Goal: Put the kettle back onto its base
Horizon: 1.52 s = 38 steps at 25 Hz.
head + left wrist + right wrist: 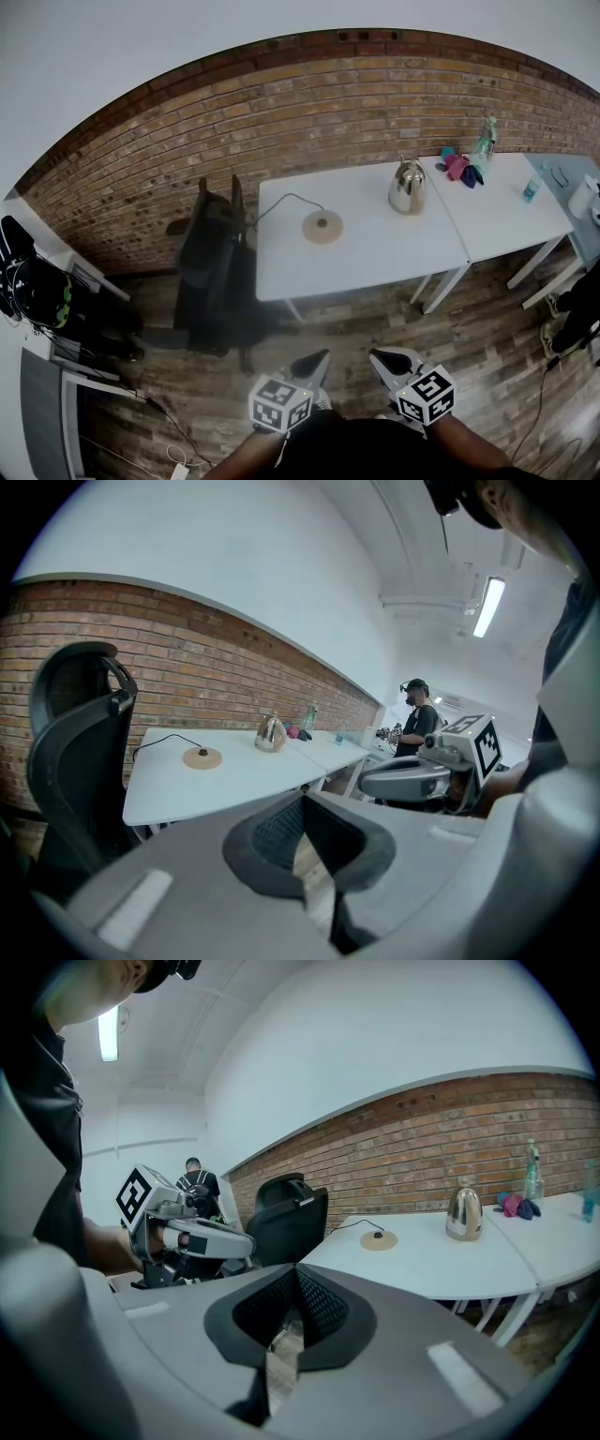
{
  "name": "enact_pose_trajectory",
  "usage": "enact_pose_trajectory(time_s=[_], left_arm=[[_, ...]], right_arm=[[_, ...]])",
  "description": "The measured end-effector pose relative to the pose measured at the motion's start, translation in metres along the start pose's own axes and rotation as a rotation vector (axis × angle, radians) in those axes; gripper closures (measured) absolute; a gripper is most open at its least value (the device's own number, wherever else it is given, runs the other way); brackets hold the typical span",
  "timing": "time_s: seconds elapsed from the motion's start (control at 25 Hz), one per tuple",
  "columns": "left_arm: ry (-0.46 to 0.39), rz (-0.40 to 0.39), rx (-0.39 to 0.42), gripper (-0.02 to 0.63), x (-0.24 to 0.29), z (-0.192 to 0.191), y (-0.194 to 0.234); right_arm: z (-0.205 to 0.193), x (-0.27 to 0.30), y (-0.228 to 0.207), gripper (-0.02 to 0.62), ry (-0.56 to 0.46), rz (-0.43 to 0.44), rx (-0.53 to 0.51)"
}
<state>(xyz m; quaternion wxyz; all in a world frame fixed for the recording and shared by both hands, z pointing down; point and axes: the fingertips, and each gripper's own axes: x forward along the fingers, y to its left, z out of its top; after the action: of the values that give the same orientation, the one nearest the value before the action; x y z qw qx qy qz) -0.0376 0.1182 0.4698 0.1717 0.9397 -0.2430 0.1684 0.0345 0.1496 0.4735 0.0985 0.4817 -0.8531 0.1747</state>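
A shiny steel kettle [408, 187] stands on the right part of a white table [366, 253], also seen as the kettle [271, 734] and the kettle [463, 1214] in the gripper views. Its round tan base [322, 227] with a black cord lies apart to the left, the base [202, 757] and base [379, 1239] empty. Both grippers are held low over the wooden floor, well short of the table. My left gripper [317, 360] and right gripper [379, 358] are both shut, with nothing between the jaws.
A black office chair [211, 272] stands at the table's left end. A second white table [511, 211] to the right carries a spray bottle [484, 142], coloured cloths [459, 168] and a small bottle [532, 185]. Another person [415, 726] stands farther off. Cables lie on the floor at left.
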Motion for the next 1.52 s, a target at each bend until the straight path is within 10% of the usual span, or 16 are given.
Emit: enact_pose_trajectory(time_s=[1.52], left_arm=[[-0.01,-0.047,-0.007,0.606,0.001,0.014,0.101]], right_arm=[[0.019,0.098,-0.003,0.569,0.039,-0.047,0.012]])
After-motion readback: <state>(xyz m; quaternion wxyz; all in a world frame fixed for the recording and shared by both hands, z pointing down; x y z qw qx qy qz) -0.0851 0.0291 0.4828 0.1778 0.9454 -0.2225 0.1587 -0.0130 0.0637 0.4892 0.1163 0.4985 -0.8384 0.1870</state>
